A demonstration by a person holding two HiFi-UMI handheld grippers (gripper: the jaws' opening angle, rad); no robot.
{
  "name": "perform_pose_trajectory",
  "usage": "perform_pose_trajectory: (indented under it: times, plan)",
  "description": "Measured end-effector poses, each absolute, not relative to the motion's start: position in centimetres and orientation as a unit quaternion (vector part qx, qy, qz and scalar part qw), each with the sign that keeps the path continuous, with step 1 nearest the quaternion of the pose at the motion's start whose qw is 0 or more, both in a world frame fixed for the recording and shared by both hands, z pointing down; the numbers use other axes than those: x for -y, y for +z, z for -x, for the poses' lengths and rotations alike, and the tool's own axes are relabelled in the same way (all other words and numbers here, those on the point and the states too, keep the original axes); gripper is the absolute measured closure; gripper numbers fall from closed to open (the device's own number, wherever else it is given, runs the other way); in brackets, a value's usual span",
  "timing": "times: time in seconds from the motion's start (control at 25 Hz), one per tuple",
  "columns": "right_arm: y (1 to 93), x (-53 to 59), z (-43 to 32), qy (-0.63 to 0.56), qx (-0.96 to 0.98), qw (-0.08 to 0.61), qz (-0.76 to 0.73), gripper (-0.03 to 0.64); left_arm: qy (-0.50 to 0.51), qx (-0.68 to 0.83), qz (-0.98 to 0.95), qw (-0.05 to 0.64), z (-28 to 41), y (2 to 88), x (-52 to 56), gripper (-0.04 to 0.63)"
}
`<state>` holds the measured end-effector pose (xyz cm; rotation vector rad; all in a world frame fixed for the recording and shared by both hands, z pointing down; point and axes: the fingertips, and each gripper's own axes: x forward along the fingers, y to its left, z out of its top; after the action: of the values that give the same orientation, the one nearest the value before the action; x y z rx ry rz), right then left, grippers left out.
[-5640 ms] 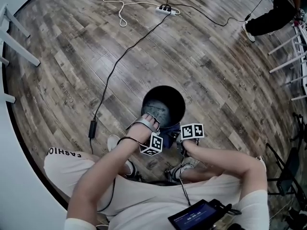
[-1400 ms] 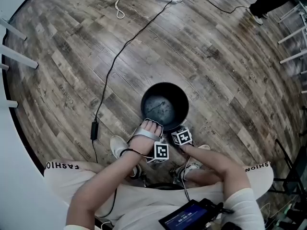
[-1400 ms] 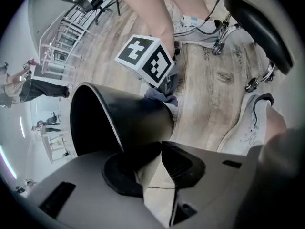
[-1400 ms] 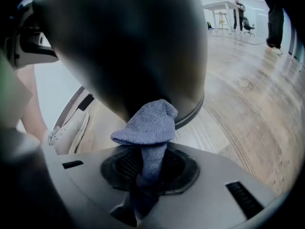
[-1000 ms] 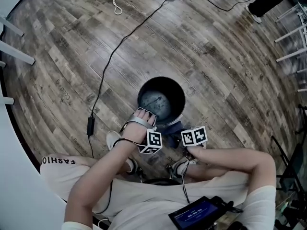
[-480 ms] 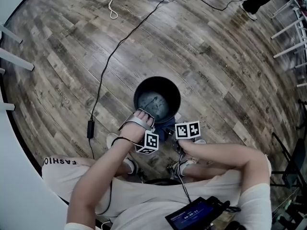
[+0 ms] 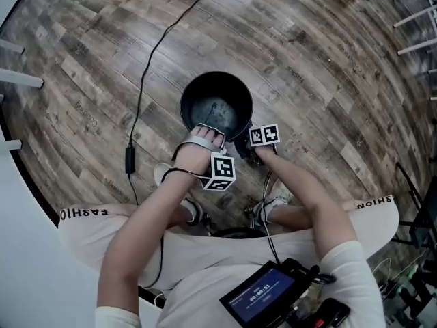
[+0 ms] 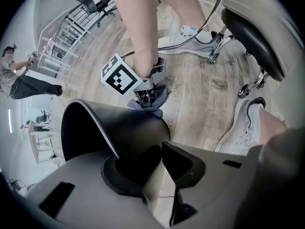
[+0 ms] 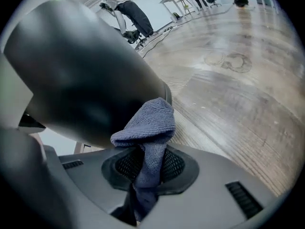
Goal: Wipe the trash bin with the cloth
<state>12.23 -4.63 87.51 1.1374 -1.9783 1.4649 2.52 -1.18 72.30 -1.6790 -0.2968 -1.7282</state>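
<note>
The brown wood-plank floor fills the head view. On it, just beyond the seated person's shoes, stands the round black open-topped trash bin, upright and empty.

The left hand-held gripper points steeply down at the bin's near-left rim. Its jaws have just closed in and then eased a little, and they straddle the rim, one inside the bin and one against the outer wall, clamping it. The right hand-held gripper is at the near-right side, low against the outside. Its jaws are together on a bunched dark blue woven cloth, whose folded end sticks out past them and touches the bin's dark outer wall.

The step in hand looks like wiping the outside wall while the other side steadies the bin. The next move probably calls for drawing the cloth along the curved wall under steady pressure, with the rim grip firm enough that the light bin neither slides nor tips.
</note>
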Motion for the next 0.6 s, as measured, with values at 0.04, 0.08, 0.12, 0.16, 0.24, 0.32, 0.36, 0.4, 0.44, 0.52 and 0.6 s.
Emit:
perform_pose_trajectory:
  times: [0.04,0.08,0.12,0.16,0.24,0.32,0.36,0.4,0.44,0.52,0.6]
  plan:
    - [87.5,5.0,-12.4,0.535,0.712,0.209,-0.404,0.540,-0.667,0.108,0.648,0.351,-2.6,72.3,1.5,0.472]
    - [87.2,5.2,-12.6,0.539,0.709,0.210,-0.403,0.540,-0.665,0.100,0.651,0.352,-2.7,72.2,1.8,0.471]
    - [86.8,5.0,-12.9,0.541,0.704,0.216,-0.408,0.540,-0.658,0.091,0.661,0.351,-3.0,72.0,1.9,0.459]
    - [86.4,4.7,-13.4,0.541,0.696,0.226,-0.415,0.540,-0.645,0.080,0.680,0.340,-3.5,71.7,1.9,0.430]
    - [85.0,4.0,-14.8,0.536,0.682,0.250,-0.430,0.540,-0.617,0.059,0.729,0.290,-4.5,70.5,1.5,0.405]
    - [82.9,3.8,-16.5,0.520,0.679,0.271,-0.442,0.540,-0.599,0.051,0.762,0.242,-5.2,68.7,1.1,0.371]
    - [81.6,4.2,-17.5,0.507,0.681,0.281,-0.449,0.540,-0.592,0.052,0.772,0.226,-5.5,67.7,0.9,0.360]
    - [80.1,4.9,-18.5,0.492,0.683,0.289,-0.456,0.540,-0.587,0.055,0.779,0.213,-5.7,66.7,0.7,0.352]
    - [78.5,5.7,-19.5,0.477,0.686,0.293,-0.465,0.540,-0.581,0.057,0.787,0.200,-5.9,65.7,0.5,0.349]
    - [74.6,7.5,-21.5,0.448,0.695,0.284,-0.485,0.540,-0.563,0.058,0.807,0.171,-6.4,63.4,-0.2,0.343]
    - [70.1,9.3,-23.1,0.419,0.707,0.258,-0.507,0.540,-0.536,0.051,0.829,0.150,-7.2,60.8,-0.7,0.344]
